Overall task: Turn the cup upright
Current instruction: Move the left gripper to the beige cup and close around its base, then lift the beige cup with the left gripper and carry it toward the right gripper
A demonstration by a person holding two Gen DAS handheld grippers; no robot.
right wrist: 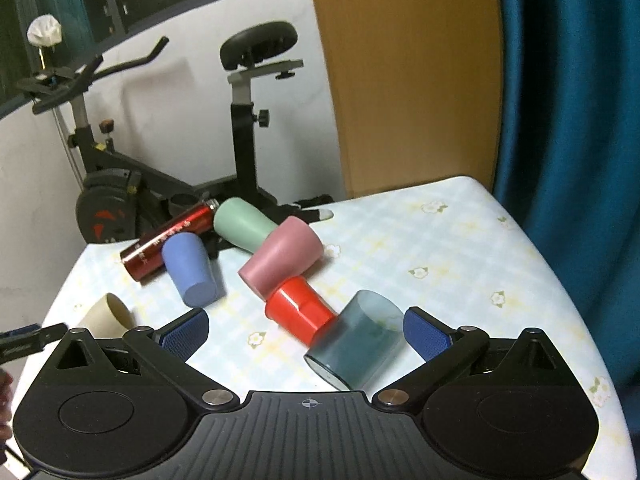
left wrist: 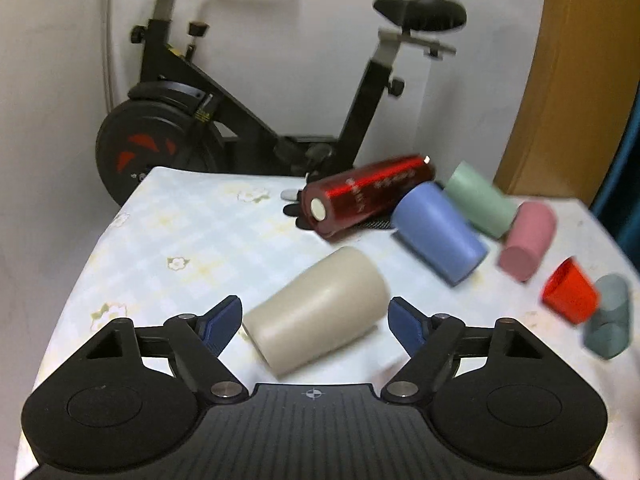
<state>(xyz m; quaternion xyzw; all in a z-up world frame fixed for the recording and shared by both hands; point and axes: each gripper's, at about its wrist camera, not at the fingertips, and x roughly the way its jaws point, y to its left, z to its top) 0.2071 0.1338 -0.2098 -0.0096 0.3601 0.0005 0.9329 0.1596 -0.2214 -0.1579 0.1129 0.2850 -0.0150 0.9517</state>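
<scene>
Several cups lie on their sides on the table. In the left wrist view a beige cup [left wrist: 320, 308] lies between the open fingers of my left gripper [left wrist: 316, 320], not gripped. Beyond it lie a blue cup [left wrist: 438, 232], a green cup [left wrist: 478, 200], a pink cup [left wrist: 528, 240], a red cup [left wrist: 570, 296] and a teal cup [left wrist: 610, 318]. In the right wrist view the translucent teal cup [right wrist: 356, 340] lies between the open fingers of my right gripper [right wrist: 306, 334], with the red cup [right wrist: 298, 310] touching it. The beige cup [right wrist: 106, 316] shows at the left.
A red metal bottle [left wrist: 368, 194] lies at the back of the table [left wrist: 192, 240], which has a pale checked floral cloth. An exercise bike [left wrist: 200, 120] stands behind the table. A wooden panel [right wrist: 408, 80] and a blue curtain [right wrist: 572, 120] are at the right.
</scene>
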